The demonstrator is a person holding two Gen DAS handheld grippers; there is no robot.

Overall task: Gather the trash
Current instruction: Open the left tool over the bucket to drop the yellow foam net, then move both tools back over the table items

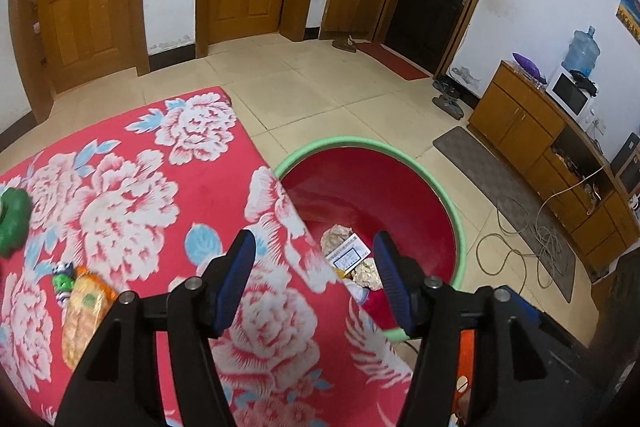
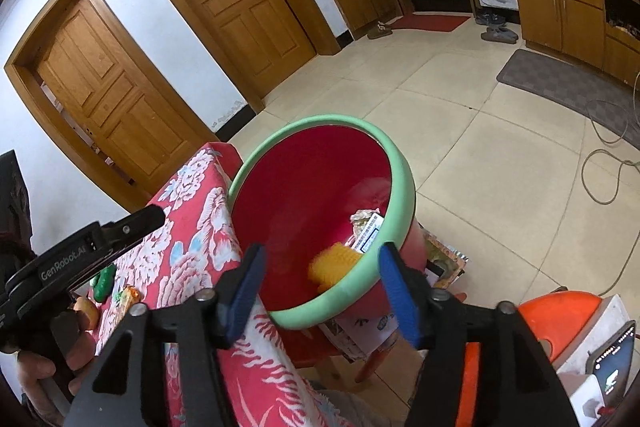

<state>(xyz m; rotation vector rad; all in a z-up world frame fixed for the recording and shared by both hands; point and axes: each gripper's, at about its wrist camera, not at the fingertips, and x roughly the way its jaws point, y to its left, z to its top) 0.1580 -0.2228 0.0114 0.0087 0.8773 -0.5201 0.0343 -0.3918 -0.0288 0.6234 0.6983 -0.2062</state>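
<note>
Here the right gripper (image 2: 320,279) hangs spread and empty above the green-rimmed red plastic bucket (image 2: 400,171), seemingly to drop a blurred yellow item (image 2: 334,261); the left gripper (image 1: 314,267) also gapes empty.

Even, soft indoor light fills both views; strong fisheye bending and dark vignette at the corners. A yellow object (image 2: 334,261) is motion-blurred.

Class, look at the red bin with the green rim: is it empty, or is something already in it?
Not empty. The bin holds crumpled paper, a printed card and a blurred yellow item; much of the red wall still shows.
</note>
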